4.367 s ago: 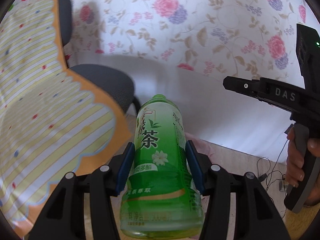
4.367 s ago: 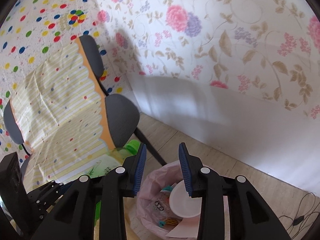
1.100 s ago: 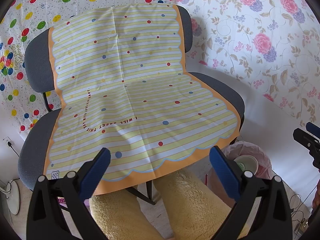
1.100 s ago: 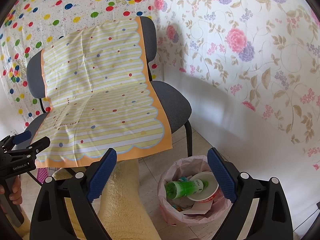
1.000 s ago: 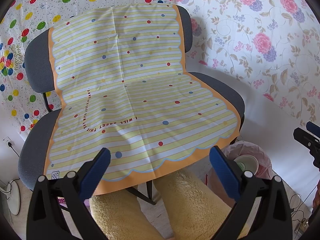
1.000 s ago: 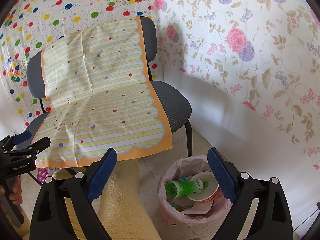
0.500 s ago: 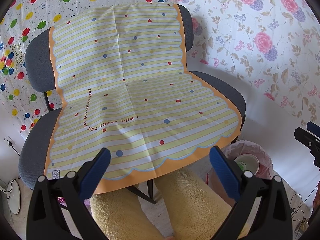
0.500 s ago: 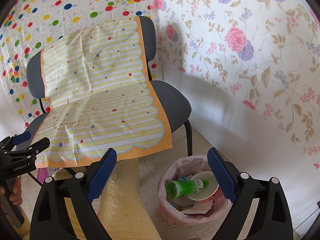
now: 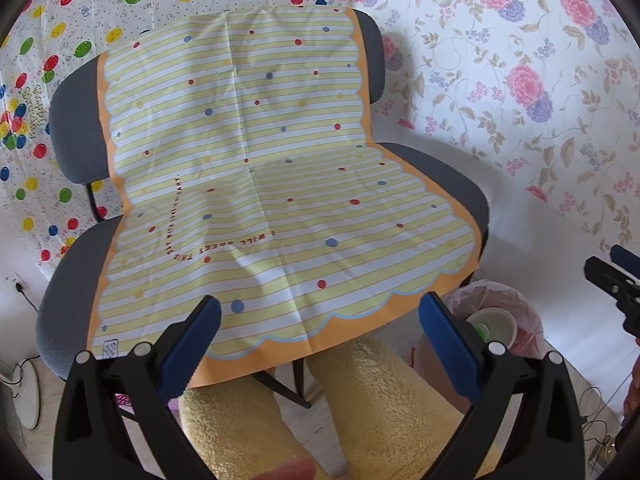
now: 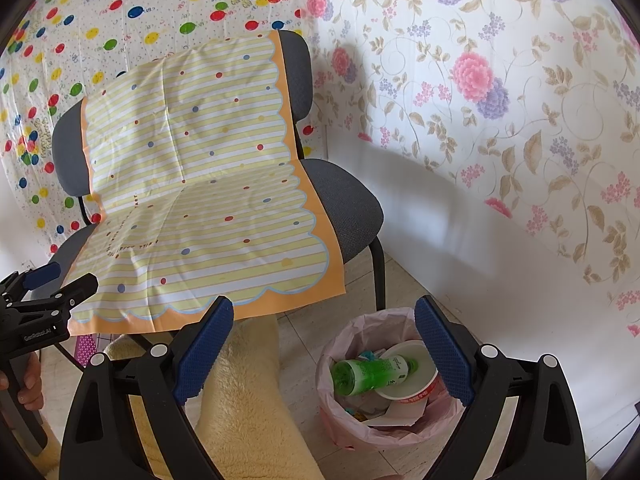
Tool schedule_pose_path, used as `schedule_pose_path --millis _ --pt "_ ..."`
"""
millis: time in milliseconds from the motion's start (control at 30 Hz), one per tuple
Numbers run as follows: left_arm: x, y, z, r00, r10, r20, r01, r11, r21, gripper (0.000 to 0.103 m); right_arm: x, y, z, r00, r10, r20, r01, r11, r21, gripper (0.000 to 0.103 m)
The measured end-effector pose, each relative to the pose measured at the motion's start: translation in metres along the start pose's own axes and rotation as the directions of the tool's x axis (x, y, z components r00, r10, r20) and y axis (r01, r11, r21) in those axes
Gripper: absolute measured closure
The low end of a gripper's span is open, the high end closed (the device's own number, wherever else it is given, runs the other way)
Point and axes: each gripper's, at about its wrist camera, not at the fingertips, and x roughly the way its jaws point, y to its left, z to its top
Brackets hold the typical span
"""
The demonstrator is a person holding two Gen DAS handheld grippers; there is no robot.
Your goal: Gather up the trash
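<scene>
Since the green bottle [image 10: 370, 370] left your left gripper [image 9: 320, 346] a few sec ago and now lies on its side in the trash bin [image 10: 340, 436], resting against a paper bowl [image 10: 406, 376], that item is done. Walls: floral sheet at right, balloon sheet behind. Two grey chairs [image 9: 440, 176] carry a striped yellow cloth [image 9: 260, 184]; no trash visible on it. Floor is pale tile, bin just beside chair leg. Both grippers empty, jaws wide, right gripper [image 10: 324, 354] above bin. Collection looks complete, approx.; check floor.
</scene>
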Motion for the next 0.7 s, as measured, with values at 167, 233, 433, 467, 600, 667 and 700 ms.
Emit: schedule_pose_path --millis 167,233,433,467,600,667,700 --pt "-0.003 -0.004 -0.001 1.0 -0.002 0.009 0.002 1.0 0.018 0.007 0.001 0.0 0.0 1.0 0.0 -0.001 0.0 1.0 0.0 0.012" --pt "-0.003 -0.006 -0.001 1.0 -0.004 0.015 0.003 1.0 0.025 0.007 0.0 -0.001 0.0 1.0 0.001 0.0 -0.001 1.0 0.0 0.012" --pt "0.005 -0.006 -0.004 1.0 -0.009 -0.003 0.009 1.0 0.024 0.007 0.014 0.0 -0.001 1.0 0.024 -0.017 -0.024 0.999 0.025 0.012" --pt "0.008 -0.004 -0.004 1.0 -0.004 -0.011 0.005 1.0 0.022 0.007 0.019 0.001 -0.001 0.999 0.031 -0.026 -0.03 0.999 0.028 0.012" --pt "0.028 0.014 -0.006 0.997 0.007 -0.082 -0.009 0.999 -0.031 0.007 0.044 0.01 0.004 0.997 0.052 -0.059 -0.051 0.999 0.009 0.012" --pt "0.035 0.027 -0.006 0.995 0.011 -0.095 -0.017 0.998 -0.058 0.007 0.059 0.019 0.009 0.994 0.073 -0.076 -0.073 0.997 -0.005 0.012" --pt "0.038 0.033 -0.006 0.995 0.015 -0.1 -0.022 0.997 -0.073 0.007 0.068 0.016 0.014 0.993 0.083 -0.083 -0.084 0.996 -0.012 0.012"
